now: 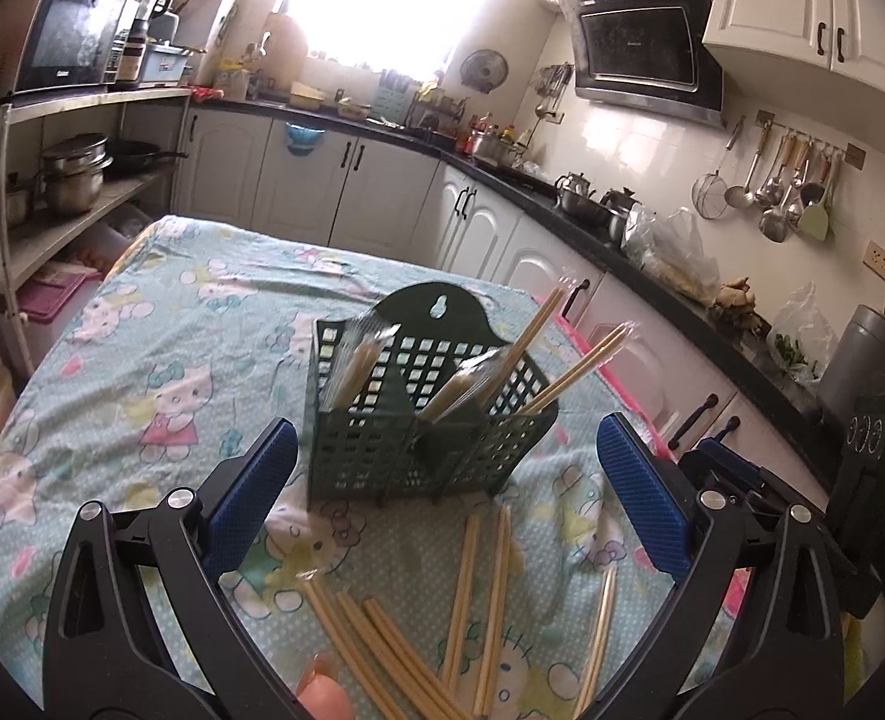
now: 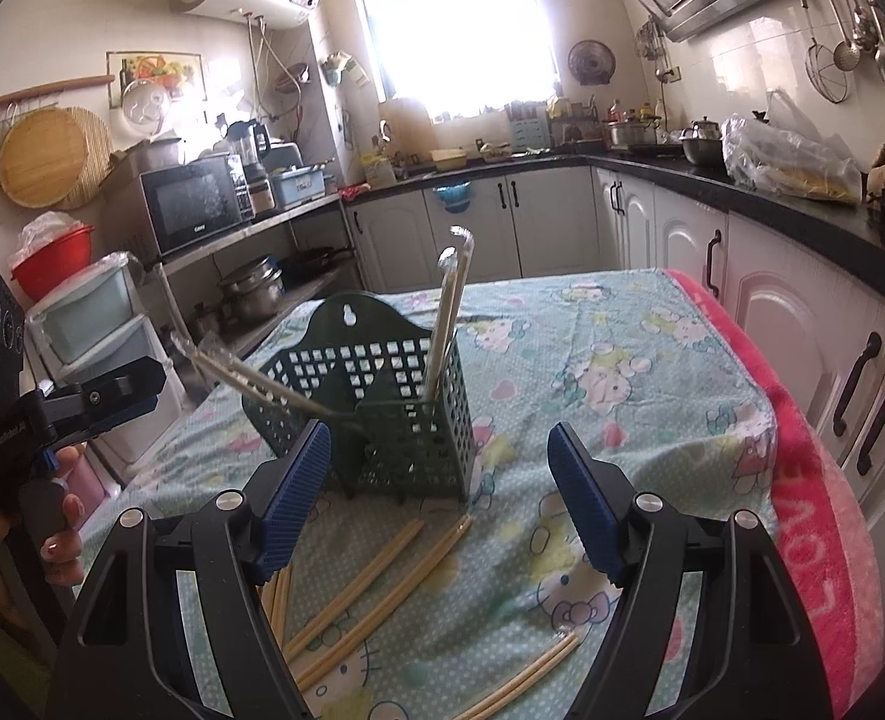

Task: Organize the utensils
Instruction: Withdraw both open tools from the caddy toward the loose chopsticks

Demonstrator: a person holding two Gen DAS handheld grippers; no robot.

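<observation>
— Both empty?
— Yes: my left hand-held gripper and right hand-held gripper gape wide, holding nothing. Chopsticks lie just below them, before the basket.
— Grip?
— Light, stiff, slippery; I'd pinch mid-length.

My left gripper hangs with its blue-padded jaws spread wide and nothing between them, low in front of the dark green perforated plastic utensil caddy. My right gripper is equally agape and bare, in front of that caddy. My left hand wraps its gripper's handle.
</observation>
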